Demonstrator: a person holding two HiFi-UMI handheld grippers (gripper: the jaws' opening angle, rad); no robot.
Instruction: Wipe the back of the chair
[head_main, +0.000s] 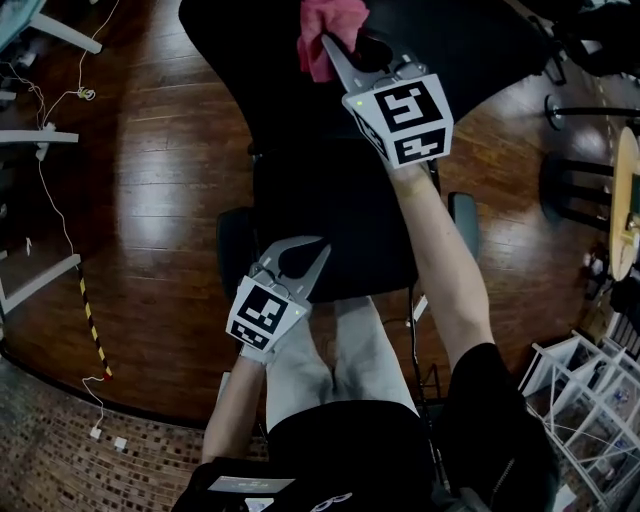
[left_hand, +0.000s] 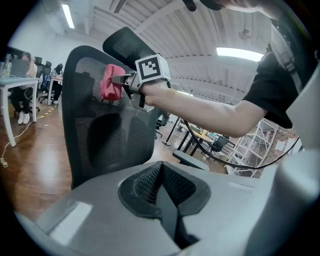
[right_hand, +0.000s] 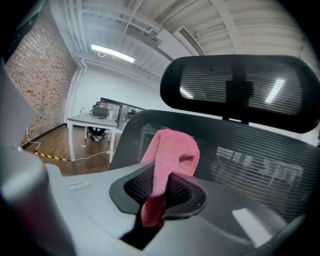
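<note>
Nearest, the left gripper (head_main: 303, 255) hovers over the seat (head_main: 340, 210), jaws pressed together on nothing. Right gripper (head_main: 338, 48) pinches the pink cloth (head_main: 325, 30) at the chair back (head_main: 240, 60). Only a thin fold looks gripped, so dragging across the mesh could tug it free.

There is one black mesh office chair (head_main: 330, 215), and it has one headrest (right_hand: 240, 92) and two armrests, one on each side of the seat (head_main: 235, 250) (head_main: 464, 222). There is one pink cloth (head_main: 325, 30).

There are two grippers, the left gripper (head_main: 305, 250) and the right gripper (head_main: 345, 55). Each has two fingers (left_hand: 142, 185) and one marker cube, so two cubes in all (head_main: 262, 315) (head_main: 405, 115).

On the wooden floor lies one strip of yellow-and-black tape (head_main: 92, 320). Off to the sides are one white table (right_hand: 92, 121), one round wooden table (head_main: 624, 200) and one white wire rack (head_main: 590, 400).
</note>
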